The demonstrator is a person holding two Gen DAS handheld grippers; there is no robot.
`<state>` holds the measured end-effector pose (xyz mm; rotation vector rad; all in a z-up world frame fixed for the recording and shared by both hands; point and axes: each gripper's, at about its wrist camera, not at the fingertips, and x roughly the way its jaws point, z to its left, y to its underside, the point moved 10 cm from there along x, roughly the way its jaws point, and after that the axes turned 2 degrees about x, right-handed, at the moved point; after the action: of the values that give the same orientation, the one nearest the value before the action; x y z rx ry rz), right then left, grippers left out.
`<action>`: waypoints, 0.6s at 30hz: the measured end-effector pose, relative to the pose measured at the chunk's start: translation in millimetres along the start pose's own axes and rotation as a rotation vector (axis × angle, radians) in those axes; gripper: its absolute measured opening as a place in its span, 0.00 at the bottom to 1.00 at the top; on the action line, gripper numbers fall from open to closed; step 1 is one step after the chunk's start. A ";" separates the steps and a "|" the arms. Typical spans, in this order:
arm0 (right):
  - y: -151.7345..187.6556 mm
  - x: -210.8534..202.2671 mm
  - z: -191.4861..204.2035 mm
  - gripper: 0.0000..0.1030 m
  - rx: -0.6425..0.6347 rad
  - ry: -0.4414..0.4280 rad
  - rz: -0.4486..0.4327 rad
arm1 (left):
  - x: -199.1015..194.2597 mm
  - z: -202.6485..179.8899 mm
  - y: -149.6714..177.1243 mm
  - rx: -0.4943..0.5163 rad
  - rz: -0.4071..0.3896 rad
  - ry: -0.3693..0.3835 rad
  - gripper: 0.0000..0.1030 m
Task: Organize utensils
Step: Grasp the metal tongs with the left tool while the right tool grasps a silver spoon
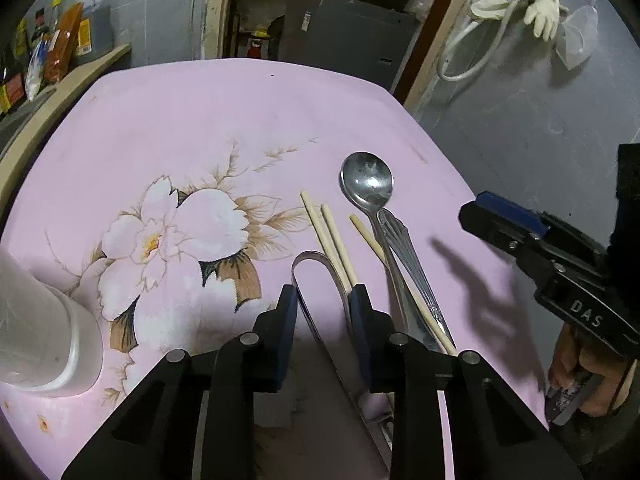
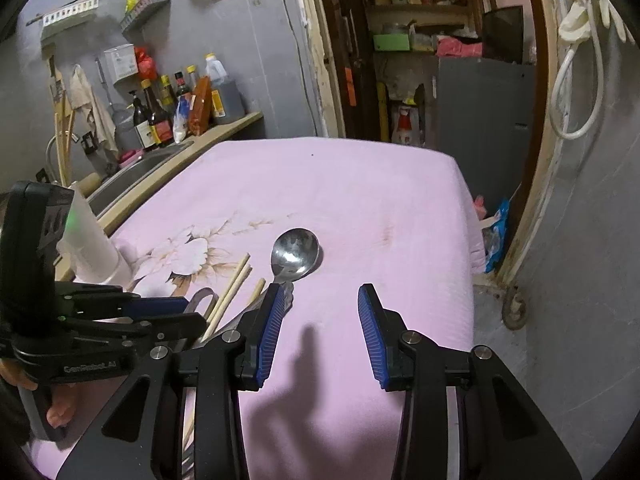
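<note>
On the pink flowered cloth [image 1: 200, 120] lie a steel spoon [image 1: 368, 184], an ornate steel handle [image 1: 408, 248] beside it, several wooden chopsticks [image 1: 328, 232] and a bent metal tong [image 1: 316, 264]. My left gripper [image 1: 324, 300] is open, its fingers on either side of the tong's looped end, touching nothing I can see. A white cup [image 1: 40, 340] stands at the left. In the right wrist view my right gripper [image 2: 320, 300] is open and empty over bare cloth, just right of the spoon [image 2: 296, 248] and chopsticks [image 2: 236, 284]. The white cup [image 2: 96, 248] stands behind the left gripper [image 2: 176, 308].
A counter with sauce bottles [image 2: 168, 108] and a sink [image 2: 132, 168] runs along the table's left. The table's right edge [image 2: 468, 240] drops to a grey floor. A doorway with shelves [image 2: 416, 40] is behind. A hose and gloves [image 1: 520, 4] hang on the right wall.
</note>
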<state>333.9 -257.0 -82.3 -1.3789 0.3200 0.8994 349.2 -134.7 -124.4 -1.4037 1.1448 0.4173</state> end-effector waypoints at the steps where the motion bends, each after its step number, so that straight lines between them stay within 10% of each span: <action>1: -0.3 2.4 -0.2 0.35 0.002 -0.002 0.005 | -0.7 2.4 -0.2 -0.003 -0.002 0.000 0.22; 18: -10.4 61.0 11.0 0.38 -0.103 0.043 0.172 | -19.4 16.1 10.8 0.000 -0.021 -0.047 0.22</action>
<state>377.1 -224.1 -114.0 -1.4837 0.4357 1.0404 337.8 -110.6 -118.1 -1.3980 1.0916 0.4335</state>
